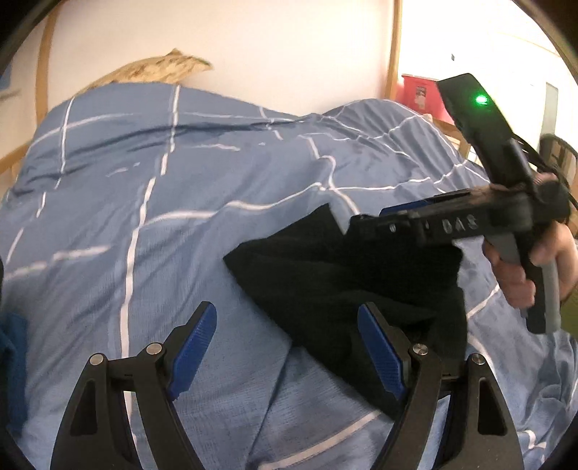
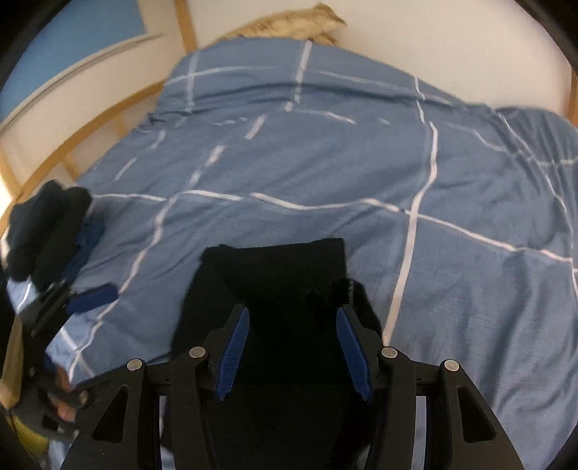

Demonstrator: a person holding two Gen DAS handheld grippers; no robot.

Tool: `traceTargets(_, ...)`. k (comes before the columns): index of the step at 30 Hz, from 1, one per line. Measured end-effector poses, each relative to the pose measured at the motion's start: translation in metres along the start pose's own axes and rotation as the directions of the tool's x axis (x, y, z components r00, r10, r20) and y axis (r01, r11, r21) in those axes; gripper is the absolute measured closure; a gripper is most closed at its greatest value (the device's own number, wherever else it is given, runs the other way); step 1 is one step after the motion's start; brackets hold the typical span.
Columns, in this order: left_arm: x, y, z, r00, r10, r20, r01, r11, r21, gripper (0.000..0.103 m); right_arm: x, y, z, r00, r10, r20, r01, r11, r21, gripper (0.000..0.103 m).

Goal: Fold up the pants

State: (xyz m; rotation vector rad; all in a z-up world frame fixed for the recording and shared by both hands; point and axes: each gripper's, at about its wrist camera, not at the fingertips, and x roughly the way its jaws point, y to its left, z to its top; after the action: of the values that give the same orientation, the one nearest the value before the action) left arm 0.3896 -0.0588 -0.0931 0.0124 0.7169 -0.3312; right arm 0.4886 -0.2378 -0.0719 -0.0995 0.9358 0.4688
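- Black pants lie as a compact folded bundle on the blue checked duvet, lower centre of the right wrist view, lower right of the left.
- Left hand-held gripper: jaws wide, empty, right finger over the fabric edge.
- Right hand-held gripper: jaws wide, straddling the bundle, gripping nothing.
- Risk: closing on the top layer only would pull the fold apart; soft duvet may bunch into the pinch.
- Fabric looks thick and matte; layers unreadable.

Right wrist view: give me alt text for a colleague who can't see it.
Open right tongs hover over black pants lying on a blue, white-lined duvet. The left tongs show at the left edge; a tan pillow lies beyond.
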Motion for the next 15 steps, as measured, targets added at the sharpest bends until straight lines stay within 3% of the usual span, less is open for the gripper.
traceTargets(5, 0.012, 0.002, -0.018, 0.996, -0.079, -0.032, 0.078, 0.996, -0.044, 0.023, 0.032, -0.004, 0.006, 0.995, -0.017, -0.099, 0.016, 1.0, -0.011, 0.053)
traceTargets(7, 0.014, -0.005, -0.021, 0.995, -0.092, -0.029, 0.092, 0.996, -0.023, 0.023, 0.038, -0.002, 0.004, 0.992, -0.009, -0.125, 0.007, 1.0, -0.015, 0.075)
traceTargets(10, 0.013, -0.018, -0.023, 0.993, -0.118, -0.018, 0.118, 0.993, 0.021, 0.023, 0.024, 0.006, 0.0, 0.998, 0.016, -0.059, -0.019, 0.998, -0.063, 0.082)
traceTargets(12, 0.011, -0.026, -0.024, 0.991, -0.134, -0.009, 0.134, 0.99, 0.037, 0.023, 0.005, 0.001, 0.0, 0.996, 0.082, 0.03, -0.081, 0.996, -0.04, 0.082)
traceTargets(15, 0.015, -0.043, -0.025, 0.987, -0.162, -0.013, 0.163, 0.985, 0.06, 0.023, -0.004, -0.015, 0.008, 0.989, 0.118, 0.091, -0.12, 0.993, 0.018, 0.082)
